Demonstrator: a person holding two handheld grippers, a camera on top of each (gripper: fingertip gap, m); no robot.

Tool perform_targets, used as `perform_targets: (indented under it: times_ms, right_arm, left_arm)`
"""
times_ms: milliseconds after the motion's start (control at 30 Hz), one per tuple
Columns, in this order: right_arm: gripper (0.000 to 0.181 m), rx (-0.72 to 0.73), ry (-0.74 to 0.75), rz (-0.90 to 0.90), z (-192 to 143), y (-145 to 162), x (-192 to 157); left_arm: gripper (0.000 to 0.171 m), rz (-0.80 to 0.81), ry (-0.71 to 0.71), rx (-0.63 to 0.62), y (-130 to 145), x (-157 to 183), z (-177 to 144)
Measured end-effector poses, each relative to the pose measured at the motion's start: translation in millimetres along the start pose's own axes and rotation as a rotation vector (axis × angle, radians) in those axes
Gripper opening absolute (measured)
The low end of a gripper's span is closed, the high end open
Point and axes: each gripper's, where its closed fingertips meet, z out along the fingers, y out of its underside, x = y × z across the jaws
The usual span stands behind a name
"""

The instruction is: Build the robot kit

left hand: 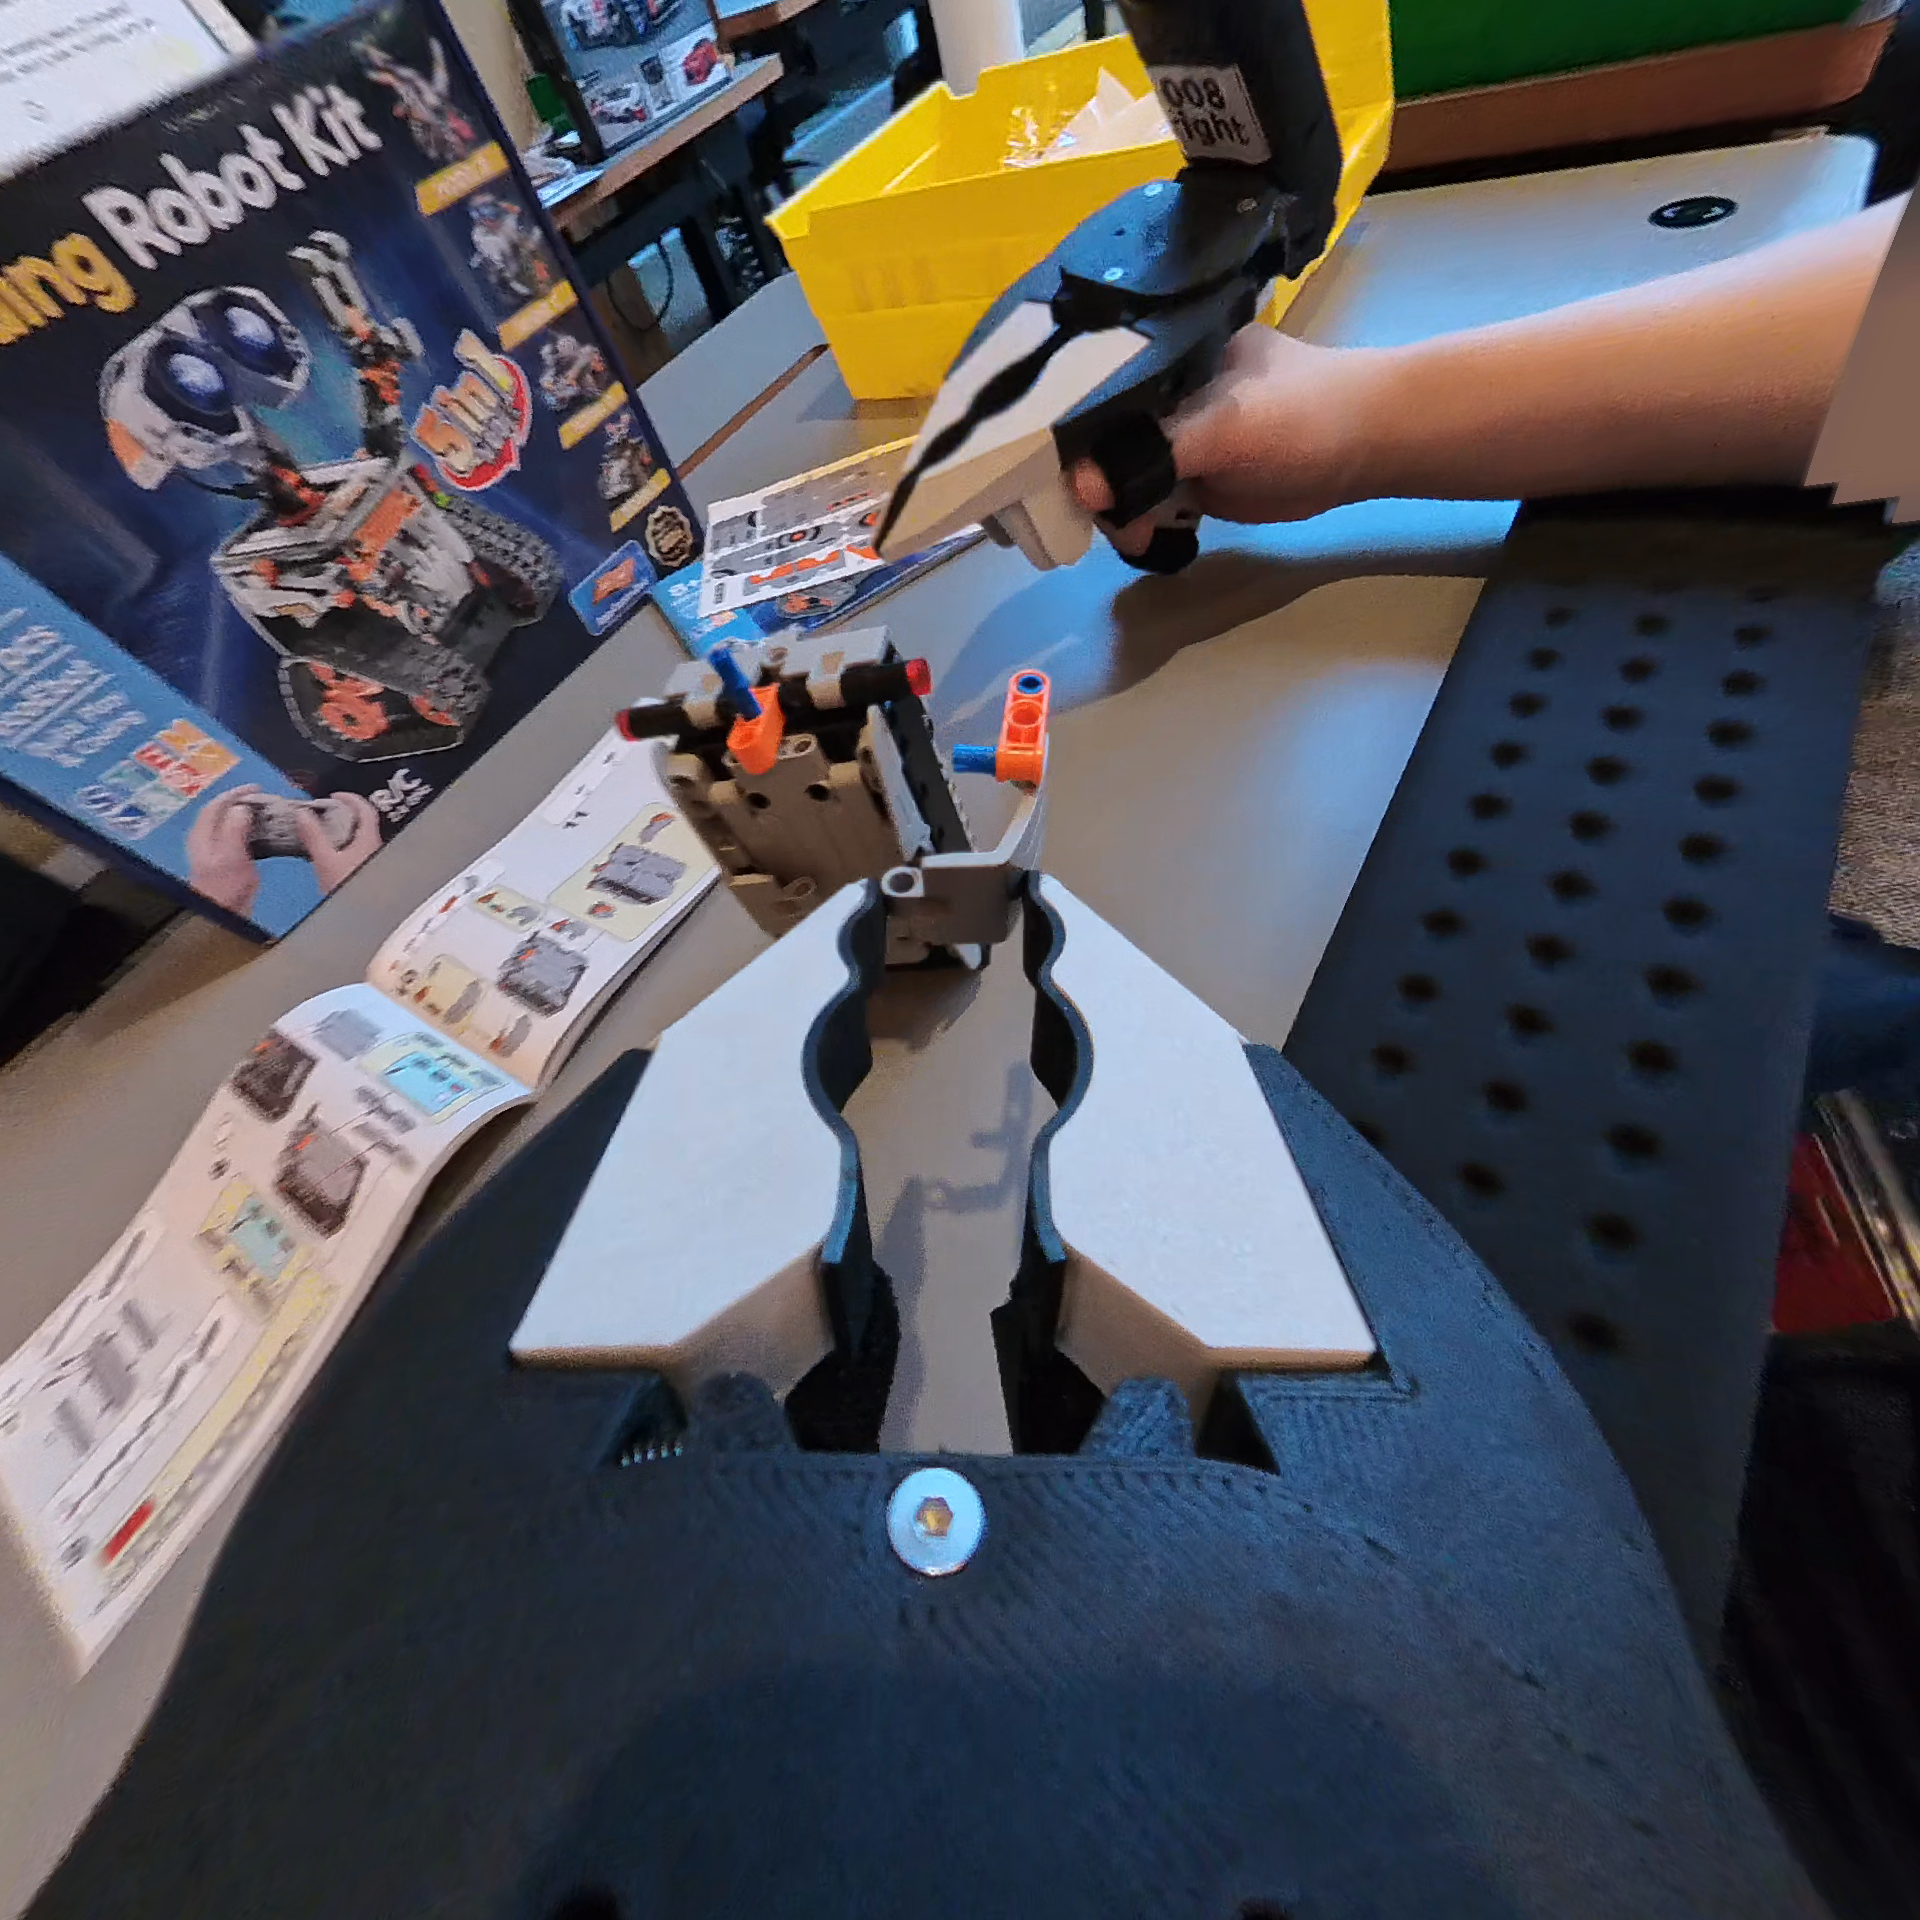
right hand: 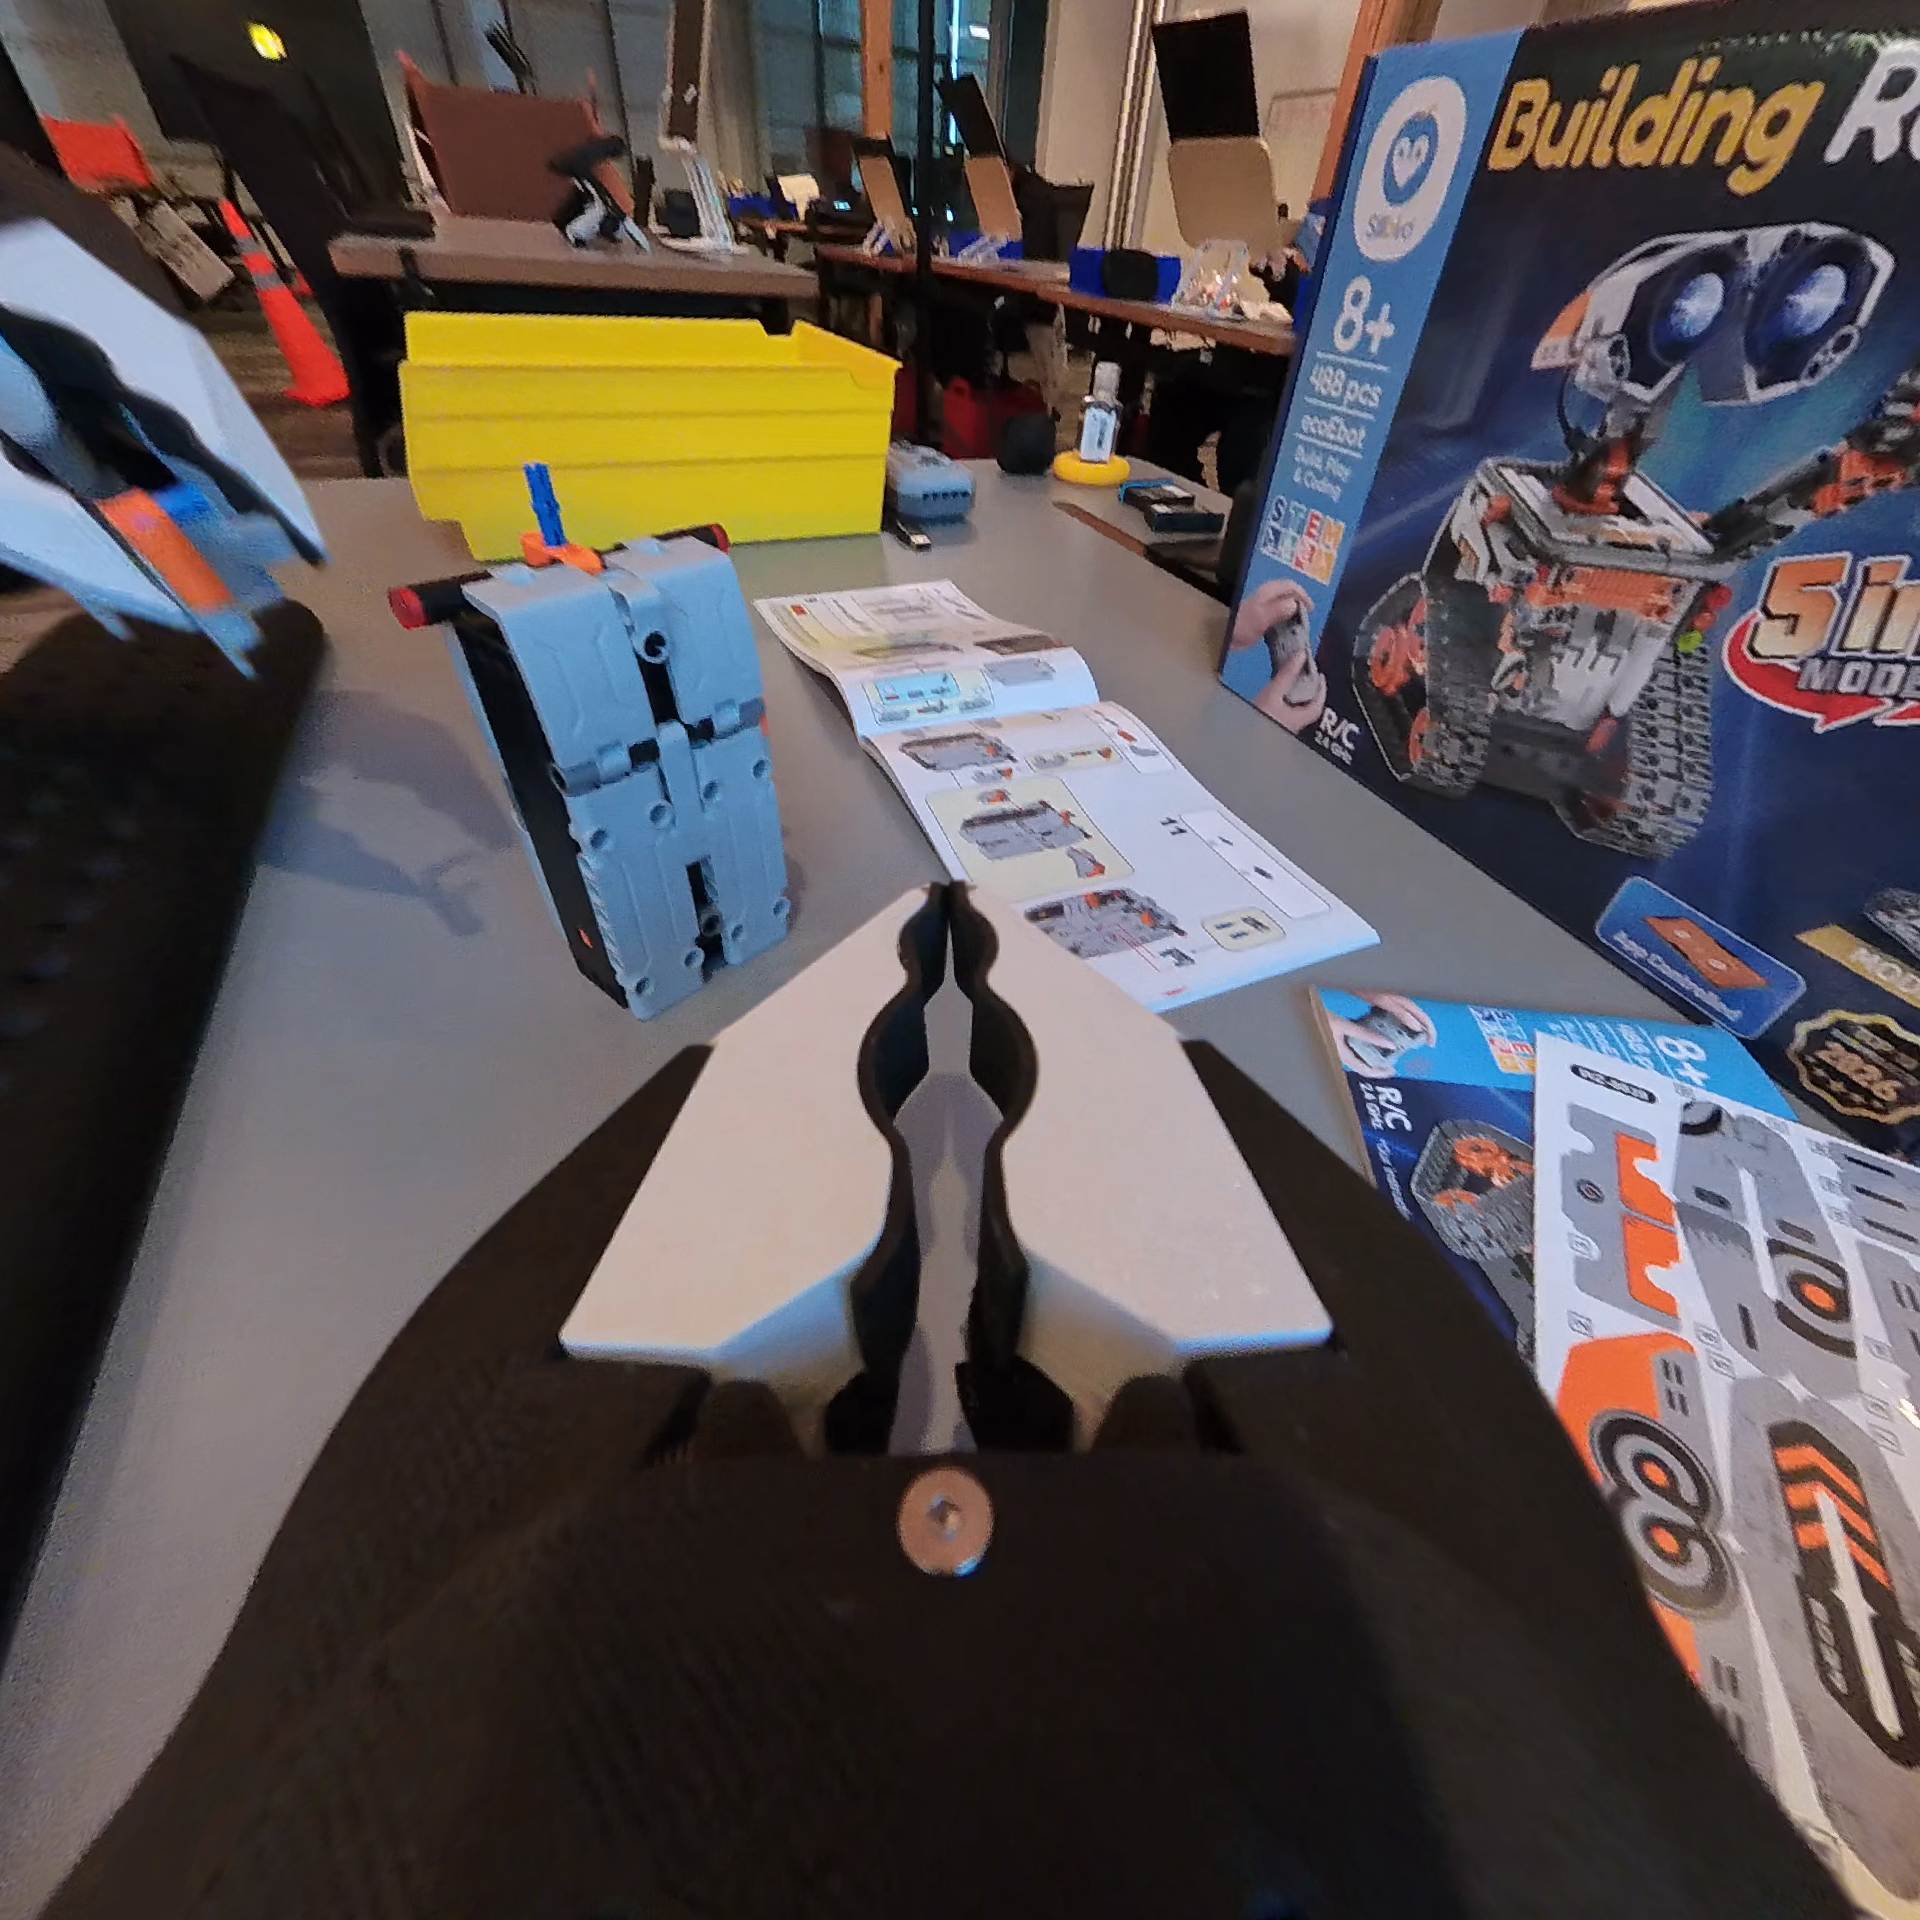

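My left gripper [left hand: 945, 904] is shut on a small grey panel piece [left hand: 961, 883] that carries an orange connector [left hand: 1023, 740] with a blue pin [left hand: 971, 756]. It holds the piece just above the table, next to a grey and black block assembly [left hand: 800, 800] that stands upright. The assembly has an orange connector and a blue pin on its top [right hand: 542, 520]. The assembly also shows in the right wrist view [right hand: 644, 769], left of my right gripper [right hand: 948, 899]. The right gripper's pads meet with nothing between them. In the left wrist view it [left hand: 899, 525] hovers beyond the assembly.
A yellow bin [right hand: 644, 426] stands at the back. A big kit box [right hand: 1610, 468] stands upright on one side. An open instruction booklet [right hand: 1091, 810] and a sticker sheet [right hand: 1714, 1299] lie on the table. A black perforated board [left hand: 1590, 935] lies beside the assembly. Tip to tip, the grippers are about 15 cm apart.
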Motion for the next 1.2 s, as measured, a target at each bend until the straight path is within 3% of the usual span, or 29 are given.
perform_targets:
  times_ms: [333,667,833,1000,1200]
  right_arm:
    - [0.000,-0.042,0.114,-0.034,-23.6,10.2,29.7]
    - [0.000,-0.146,0.205,-0.055,-28.7,26.4,38.4]
    - [0.000,-0.151,0.192,-0.006,-28.8,25.9,35.8]
    - [0.000,-0.052,0.238,-0.007,-38.3,9.2,44.1]
    - [0.000,-0.033,0.294,-0.040,-41.5,5.1,49.4]
  left_arm:
    - [0.025,-0.242,-0.046,0.083,-45.3,20.2,-67.4]
    - [0.025,-0.293,-0.094,0.132,-85.6,28.6,-95.3]
    - [0.025,-0.320,-0.079,0.148,-87.3,27.5,-88.8]
    - [0.025,-0.336,-0.057,0.146,-80.4,28.9,-81.4]
    - [0.025,-0.304,-0.055,0.077,-51.0,28.4,-65.5]
